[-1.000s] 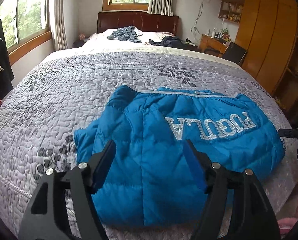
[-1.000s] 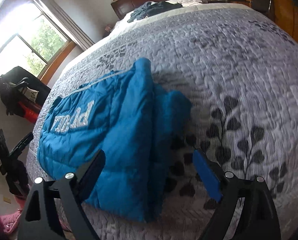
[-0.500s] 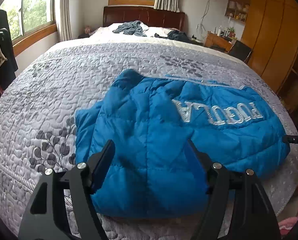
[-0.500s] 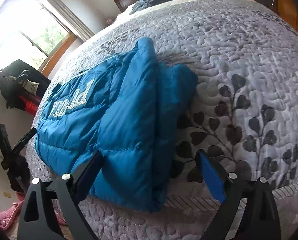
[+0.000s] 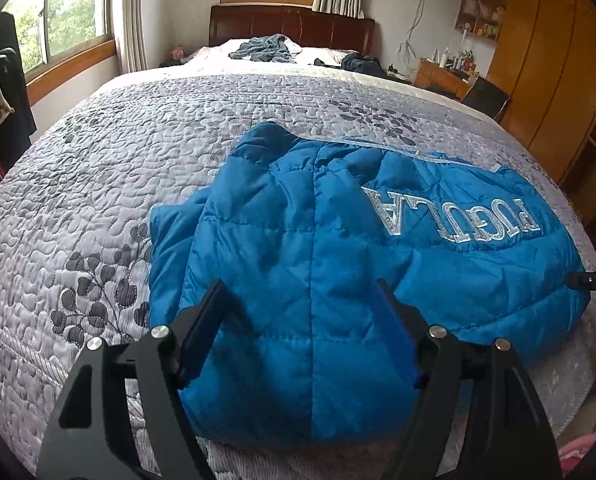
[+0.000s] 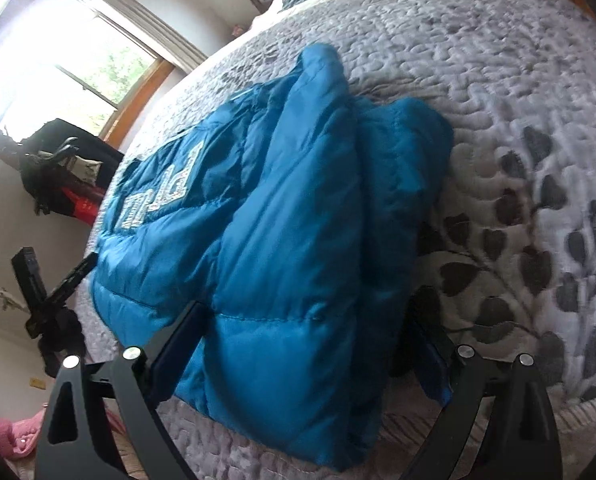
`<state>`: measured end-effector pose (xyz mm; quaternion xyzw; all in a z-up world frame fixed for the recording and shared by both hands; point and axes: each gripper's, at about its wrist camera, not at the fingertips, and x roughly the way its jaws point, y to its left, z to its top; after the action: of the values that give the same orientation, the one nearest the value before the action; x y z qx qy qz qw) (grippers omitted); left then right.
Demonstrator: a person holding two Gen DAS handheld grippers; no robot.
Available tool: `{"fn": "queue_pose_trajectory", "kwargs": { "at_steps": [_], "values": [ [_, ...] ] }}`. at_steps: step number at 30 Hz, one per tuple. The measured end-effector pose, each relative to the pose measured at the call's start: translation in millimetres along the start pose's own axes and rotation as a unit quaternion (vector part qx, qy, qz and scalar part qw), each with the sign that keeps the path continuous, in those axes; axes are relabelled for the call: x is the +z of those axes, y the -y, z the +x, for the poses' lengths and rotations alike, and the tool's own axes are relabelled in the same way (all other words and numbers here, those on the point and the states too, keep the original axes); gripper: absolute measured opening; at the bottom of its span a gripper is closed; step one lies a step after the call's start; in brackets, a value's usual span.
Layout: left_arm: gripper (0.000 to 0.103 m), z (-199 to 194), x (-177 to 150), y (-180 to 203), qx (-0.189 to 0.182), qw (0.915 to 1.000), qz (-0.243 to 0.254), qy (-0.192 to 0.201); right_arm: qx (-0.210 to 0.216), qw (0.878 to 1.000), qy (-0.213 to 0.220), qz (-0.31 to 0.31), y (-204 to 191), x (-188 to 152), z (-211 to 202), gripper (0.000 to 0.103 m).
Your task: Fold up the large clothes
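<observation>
**Fold partly done, both tongs empty**

Jacket [image 5: 318,240] already looks folded over itself: doubled layers, with a sleeve or side panel [image 6: 402,184] tucked under at one edge. My read is one or two folds are in and at least one more is needed to make it compact. Not yet gripped.

Left tongs [image 5: 298,312]: jaws wide open, holding nothing, near edge of the jacket between and just ahead of the fingers. Right tongs [image 6: 310,340]: also wide open and empty, straddling the jacket's near corner; cannot tell if the pads touch the fabric.

Jacket: blue quilted puffer, silver lettering upside-down ahead and right of the left tongs. Lies on the bedspread [image 5: 98,184] near its edge. Puffy, slippery-looking shell, so it will likely spring back.
</observation>
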<state>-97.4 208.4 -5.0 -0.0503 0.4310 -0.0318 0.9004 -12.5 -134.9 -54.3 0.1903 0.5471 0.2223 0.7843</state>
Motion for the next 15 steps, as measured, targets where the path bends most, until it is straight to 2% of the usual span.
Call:
{"fn": "queue_pose_trajectory", "kwargs": {
  "at_steps": [6,9,13,15],
  "values": [
    [0.075,3,-2,0,-0.001,1.0,0.001,0.0,0.035,0.999,0.01,0.0,5,1,6,0.082],
    [0.075,3,-3,0,-0.001,1.0,0.002,0.0,0.038,0.999,0.016,-0.005,4,0,4,0.072],
    [0.075,3,-3,0,-0.001,1.0,0.005,0.001,0.044,0.998,0.034,0.001,3,0,-11,0.049],
    [0.075,3,-4,0,-0.003,1.0,0.005,0.002,0.05,0.998,0.039,0.004,6,3,-20,0.044]
  ]
}}
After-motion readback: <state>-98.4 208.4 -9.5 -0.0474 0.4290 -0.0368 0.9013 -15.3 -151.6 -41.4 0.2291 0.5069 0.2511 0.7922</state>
